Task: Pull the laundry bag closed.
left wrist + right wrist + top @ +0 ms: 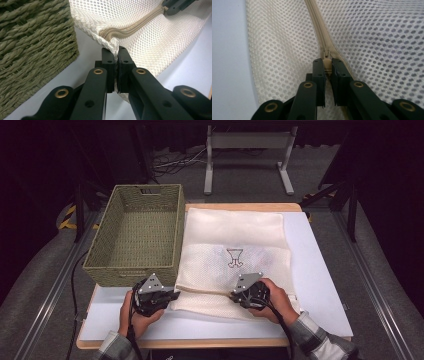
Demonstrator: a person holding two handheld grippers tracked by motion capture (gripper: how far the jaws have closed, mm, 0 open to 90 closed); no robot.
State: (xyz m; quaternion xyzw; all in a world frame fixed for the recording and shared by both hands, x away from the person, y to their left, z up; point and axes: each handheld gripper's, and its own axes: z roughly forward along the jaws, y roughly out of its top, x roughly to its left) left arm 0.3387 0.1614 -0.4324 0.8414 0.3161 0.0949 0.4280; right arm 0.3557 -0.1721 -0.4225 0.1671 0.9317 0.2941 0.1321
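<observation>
Now both grippers pinch the mesh bag [235, 255] along its zipper [132, 28].

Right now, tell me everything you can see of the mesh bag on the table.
The mesh bag is cream-white netting with a small dark emblem at its middle, lying flat on the white table beside the woven basket. A beige zipper runs along its near edge. The left gripper pinches the bag's corner at the zipper's end; the right gripper is shut on the zipper pull.
</observation>
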